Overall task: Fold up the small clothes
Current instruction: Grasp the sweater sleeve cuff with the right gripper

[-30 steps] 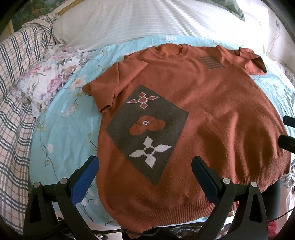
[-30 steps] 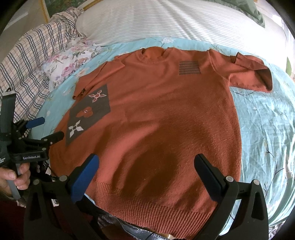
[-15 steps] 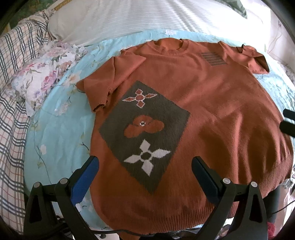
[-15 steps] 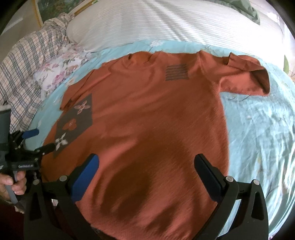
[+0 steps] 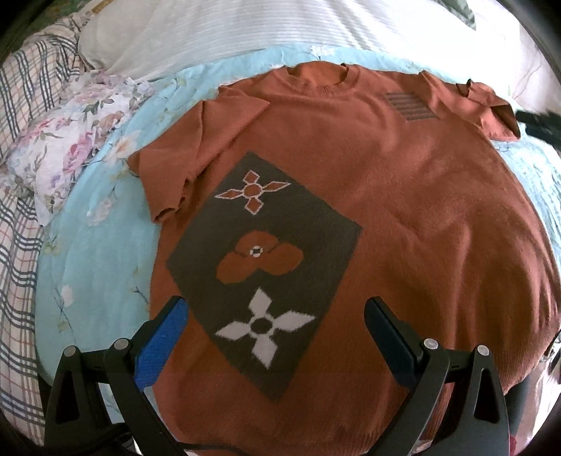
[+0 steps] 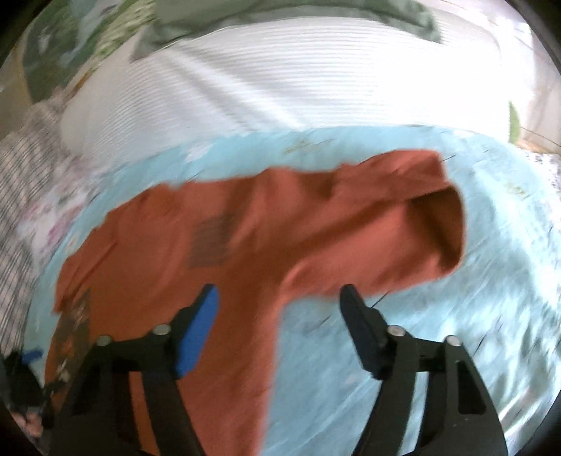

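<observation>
A rust-orange knit sweater (image 5: 403,210) lies flat, front up, on the light blue sheet (image 5: 105,263). It has a dark patch with flowers (image 5: 266,266) on its lower left. My left gripper (image 5: 277,308) hovers open over that patch, with nothing between its fingers. In the blurred right wrist view, my right gripper (image 6: 280,294) is over the underarm beside the crumpled right sleeve (image 6: 420,217). Its jaws are closing, and I see no cloth pinched between the pads. The left sleeve (image 5: 196,151) lies folded inward.
A white striped pillow (image 5: 280,28) lies beyond the collar. A floral cloth (image 5: 70,129) and a plaid blanket (image 5: 17,245) lie at the left. Bare blue sheet (image 6: 455,333) spreads to the right of the sweater.
My right gripper has swept quickly from the hem toward the right sleeve, and its jaws have narrowed. My left gripper has crept forward and lower over the dark patch.
</observation>
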`<state>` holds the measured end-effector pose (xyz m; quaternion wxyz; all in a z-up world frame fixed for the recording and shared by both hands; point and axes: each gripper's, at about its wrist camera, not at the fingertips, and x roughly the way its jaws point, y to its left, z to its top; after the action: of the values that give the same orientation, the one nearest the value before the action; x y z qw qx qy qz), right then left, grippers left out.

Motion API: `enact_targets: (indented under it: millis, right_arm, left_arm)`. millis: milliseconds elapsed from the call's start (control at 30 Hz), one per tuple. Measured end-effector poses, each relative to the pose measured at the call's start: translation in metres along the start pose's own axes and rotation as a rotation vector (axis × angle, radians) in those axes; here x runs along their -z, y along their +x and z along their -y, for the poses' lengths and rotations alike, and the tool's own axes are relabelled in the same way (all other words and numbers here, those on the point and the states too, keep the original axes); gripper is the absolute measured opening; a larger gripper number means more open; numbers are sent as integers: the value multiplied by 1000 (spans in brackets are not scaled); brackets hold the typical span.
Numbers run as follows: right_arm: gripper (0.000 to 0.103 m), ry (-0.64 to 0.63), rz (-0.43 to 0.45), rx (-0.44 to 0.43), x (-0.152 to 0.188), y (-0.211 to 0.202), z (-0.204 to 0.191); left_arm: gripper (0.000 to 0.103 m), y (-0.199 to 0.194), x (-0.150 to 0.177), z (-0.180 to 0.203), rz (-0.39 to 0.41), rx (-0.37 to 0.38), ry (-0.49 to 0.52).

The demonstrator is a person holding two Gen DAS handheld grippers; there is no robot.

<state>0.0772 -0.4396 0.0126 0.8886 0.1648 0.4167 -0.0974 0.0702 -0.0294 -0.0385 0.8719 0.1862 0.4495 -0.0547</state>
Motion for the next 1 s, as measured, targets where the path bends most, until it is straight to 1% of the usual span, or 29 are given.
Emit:
enact_targets:
  millis: [100, 167, 267, 333, 467, 600, 667, 733, 800, 867, 900, 1000]
  right_arm:
    - [65, 4, 13, 31, -25, 16, 16]
    - [65, -47, 15, 72, -44, 29, 19]
    - [65, -87, 31, 83, -71, 42, 24]
    - [65, -151, 37, 117, -88, 54, 27]
    - [65, -255, -20, 123, -106, 79, 33]
    - [65, -306, -96, 130, -107, 101, 42]
    - [55, -324, -120, 153, -103, 104, 44]
    - [30, -319, -149, 169, -99, 112, 47]
    - [16, -278, -159, 141, -98, 110, 49]
    - [12, -251, -131, 114, -95, 101, 42]
    - [9, -230, -114, 87, -94, 96, 37]
    - [8, -149, -65, -29, -88, 79, 15]
  left_arm:
    - [101, 8, -8, 2, -15, 4, -1]
    - [101, 14, -14, 3, -19, 3, -5]
    - [101, 22, -22, 5, -27, 7, -12]
    - [101, 28, -26, 6, -35, 9, -12]
    - [101, 39, -29, 11, -60, 7, 2]
    - [101, 50, -38, 12, -65, 1, 7]
    - [101, 52, -44, 9, -59, 0, -4]
    - [101, 53, -52, 6, -49, 5, -18]
    - [101, 54, -57, 4, -41, 9, -26]
    - [101, 53, -60, 2, -37, 15, -32]
    - [101, 52, -60, 2, -35, 21, -35]
    - [101, 49, -58, 1, -30, 28, -39]
